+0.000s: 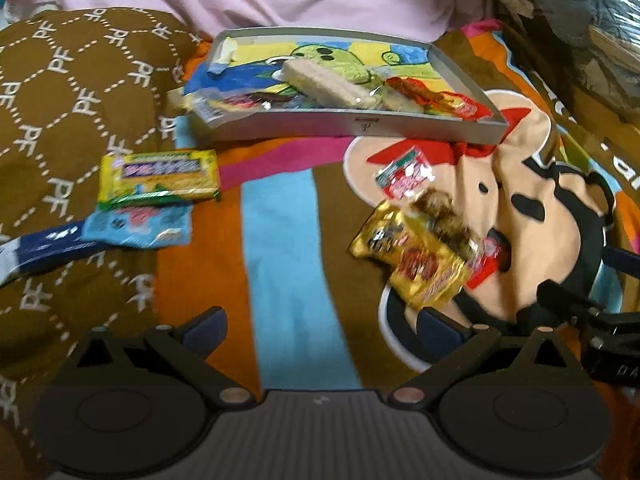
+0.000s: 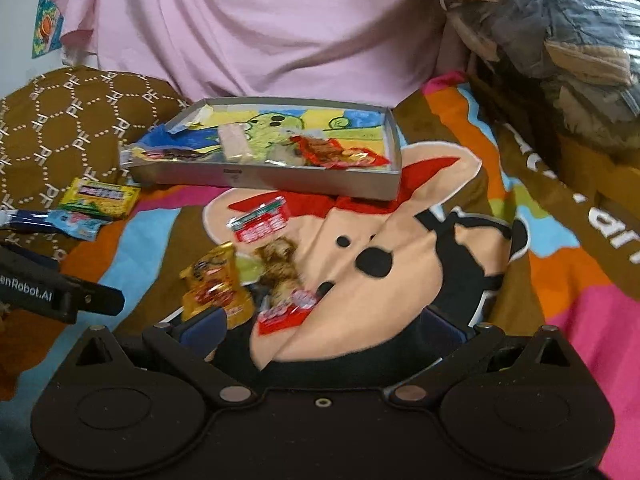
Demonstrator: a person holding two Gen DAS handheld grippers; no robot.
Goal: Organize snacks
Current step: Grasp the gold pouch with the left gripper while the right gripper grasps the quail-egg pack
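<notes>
A shallow grey tray [image 1: 344, 124] [image 2: 280, 178] lies on a cartoon blanket and holds a pale wafer pack [image 1: 320, 84] and a red packet [image 1: 436, 98], among others. In front of it lie a small red-green packet [image 1: 406, 176] [image 2: 262, 220], a gold packet [image 1: 412, 260] [image 2: 214, 284], a brown cookie pack [image 2: 280, 264] and a red-white packet [image 2: 284, 312]. Left of the tray are a yellow-green packet [image 1: 160, 176], a light blue packet [image 1: 138, 226] and a dark blue stick pack [image 1: 44, 250]. My left gripper [image 1: 320, 328] is open over bare blanket. My right gripper [image 2: 324, 324] is open, with its left finger beside the gold packet.
A brown patterned pillow [image 1: 60, 100] [image 2: 60, 120] rises at the left. Pink cloth [image 2: 260, 32] hangs behind the tray. Plastic-wrapped bundles [image 2: 560, 40] pile up at the right. Part of the other gripper's body [image 2: 60, 292] [image 1: 580, 312] reaches in at each view's edge.
</notes>
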